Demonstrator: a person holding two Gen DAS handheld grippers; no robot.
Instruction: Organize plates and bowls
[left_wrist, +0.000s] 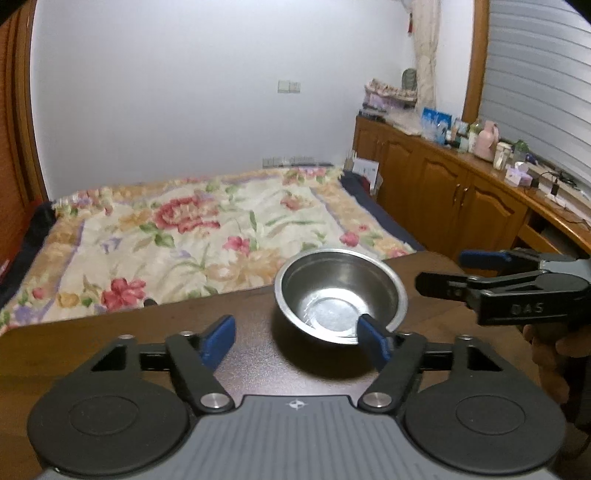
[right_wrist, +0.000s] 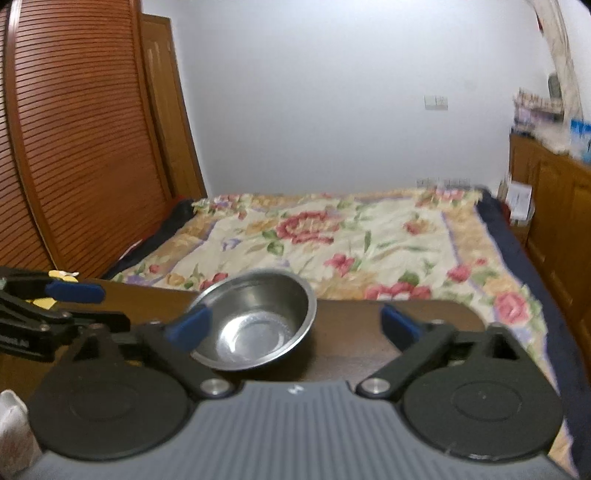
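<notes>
With both the left gripper (left_wrist: 295, 339) and right gripper (right_wrist: 295, 325) spread wide, the tilted steel bowl (left_wrist: 340, 295) could slide off the table (left_wrist: 110, 339)

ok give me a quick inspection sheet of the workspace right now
surface: dark wooden table, bare around the bowl
job's things: one steel bowl, upright, empty; no plates seen
clutter: white object at the lower left edge of the right wrist view, unclear; yellow bits near the table's left edge
grippers: left hand-held gripper open, one finger in front of the bowl's rim; right hand-held gripper open, its left finger beside the bowl
cables: black cable on the sideboard
surroundings: bed with floral blanket, wooden sideboard, slatted wardrobe door
</notes>
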